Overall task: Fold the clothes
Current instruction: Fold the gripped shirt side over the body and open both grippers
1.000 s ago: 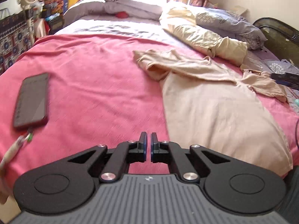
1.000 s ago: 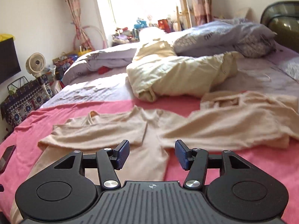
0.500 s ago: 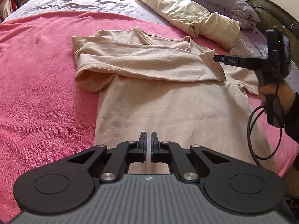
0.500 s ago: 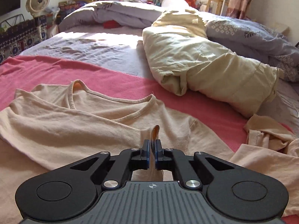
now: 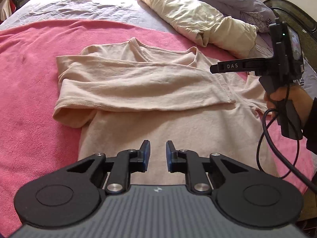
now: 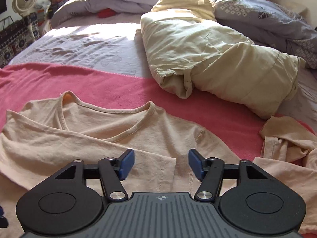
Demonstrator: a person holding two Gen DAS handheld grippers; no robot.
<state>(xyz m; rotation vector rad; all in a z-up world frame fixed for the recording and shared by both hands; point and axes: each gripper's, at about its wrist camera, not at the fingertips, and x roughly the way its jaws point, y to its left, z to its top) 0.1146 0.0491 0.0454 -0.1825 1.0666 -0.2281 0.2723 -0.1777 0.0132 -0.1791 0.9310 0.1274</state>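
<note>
R gripper [image 6: 160, 164] is opening wide, letting go of the sleeve [image 5: 138, 87] it was pinching 0.5 s ago, now folded across the beige shirt [image 5: 178, 130] on the pink blanket [image 5: 29, 99]; L gripper [image 5: 157, 155], shut before, is opening w/ nothing between pads, prob. going for the next fold.

A pink blanket [image 6: 111, 83] covers the near part of the bed. Beyond it lies a lilac sheet [image 6: 83, 45], with a cream duvet [image 6: 208, 57] to the right and a patterned quilt [image 6: 267, 17] behind. A fan [image 6: 24, 0] stands far left.
</note>
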